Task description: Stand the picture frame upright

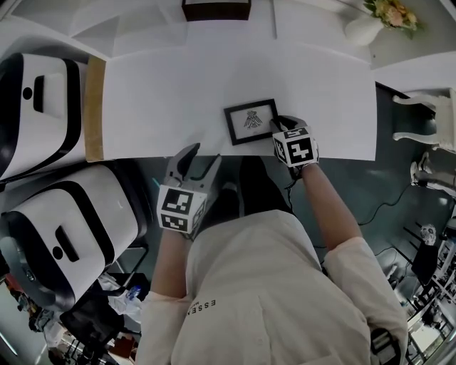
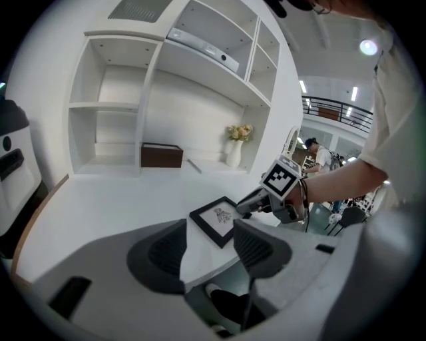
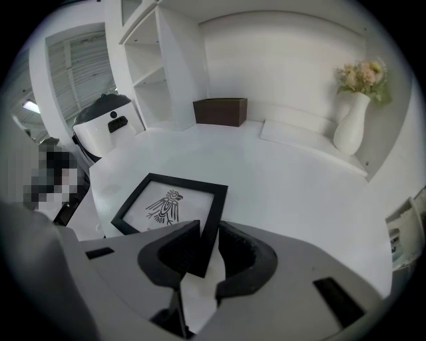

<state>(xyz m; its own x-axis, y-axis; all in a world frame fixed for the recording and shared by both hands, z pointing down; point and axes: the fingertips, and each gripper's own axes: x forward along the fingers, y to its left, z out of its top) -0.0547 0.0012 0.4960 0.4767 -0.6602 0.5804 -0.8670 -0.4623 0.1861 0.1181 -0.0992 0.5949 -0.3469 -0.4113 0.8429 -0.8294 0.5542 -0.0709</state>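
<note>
The black picture frame (image 1: pixel 251 121) with a bird drawing lies face up on the white table (image 1: pixel 157 100), close to its front edge. My right gripper (image 1: pixel 276 125) is at the frame's near right corner. In the right gripper view that corner of the frame (image 3: pixel 170 206) sits between the pads of the right gripper (image 3: pixel 208 250), which are shut on it. My left gripper (image 1: pixel 201 160) hovers over the table's front edge, left of the frame, and is open with nothing between its fingers. The left gripper view shows the frame (image 2: pixel 216 220) beyond the left gripper (image 2: pixel 210 246).
A brown box (image 1: pixel 216 8) stands at the back of the table and a white vase with flowers (image 1: pixel 363 28) at the back right. Two large white-and-black machines (image 1: pixel 35 107) (image 1: pixel 64 235) stand to the left. A white chair (image 1: pixel 427 117) is on the right.
</note>
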